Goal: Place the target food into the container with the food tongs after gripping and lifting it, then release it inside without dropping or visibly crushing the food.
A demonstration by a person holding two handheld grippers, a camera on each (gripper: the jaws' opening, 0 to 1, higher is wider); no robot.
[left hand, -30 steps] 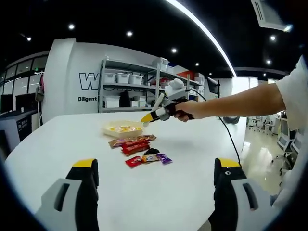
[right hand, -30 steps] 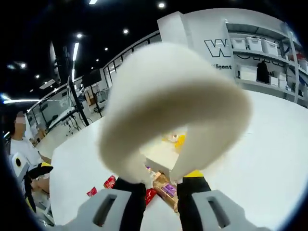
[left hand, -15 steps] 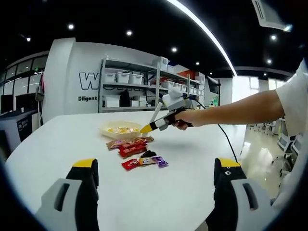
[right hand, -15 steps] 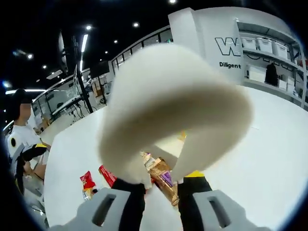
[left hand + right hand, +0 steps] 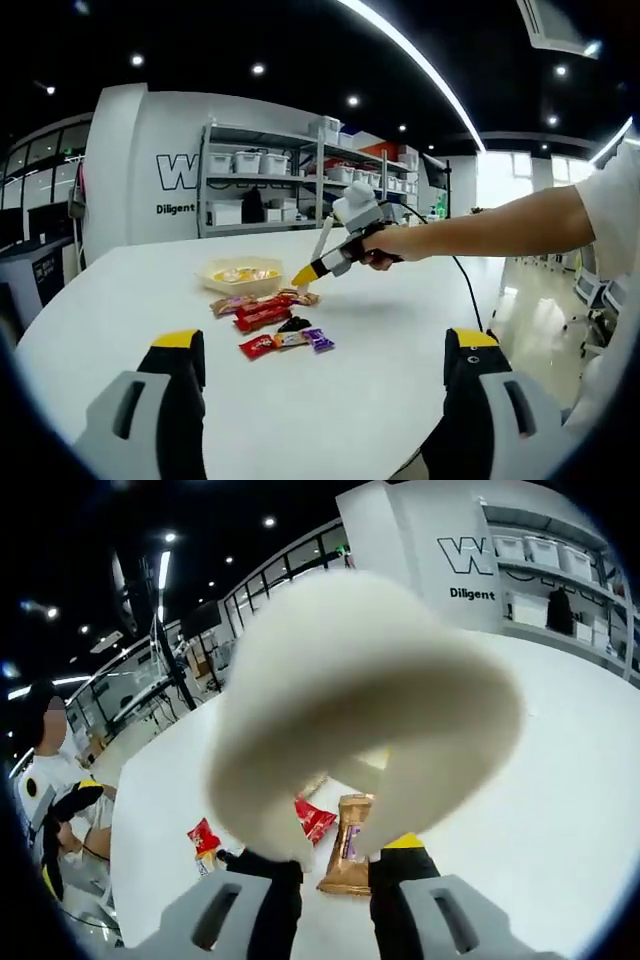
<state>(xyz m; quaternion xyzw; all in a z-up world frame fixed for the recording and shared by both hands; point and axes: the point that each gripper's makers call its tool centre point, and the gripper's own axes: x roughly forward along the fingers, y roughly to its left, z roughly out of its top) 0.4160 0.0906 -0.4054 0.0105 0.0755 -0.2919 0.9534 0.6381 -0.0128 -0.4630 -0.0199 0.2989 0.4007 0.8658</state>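
Beside the shallow yellow container (image 5: 240, 276) on the white counter (image 5: 380, 330), snack packets (image 5: 262, 316) lie. My right claw (image 5: 305, 274) pinches cream food tongs (image 5: 365, 715); my left claw (image 5: 325, 375) gapes empty. I should squeeze gently, lifting squarely.

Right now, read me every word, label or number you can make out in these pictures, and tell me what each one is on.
"W": start of a big dark logo on the white wall, the rest hidden behind the shelving rack.
"Diligent": small dark print on that wall, below the logo, cut off by the rack.
Snack packets on the table: print too small to read.
Shelf bins: no readable labels.
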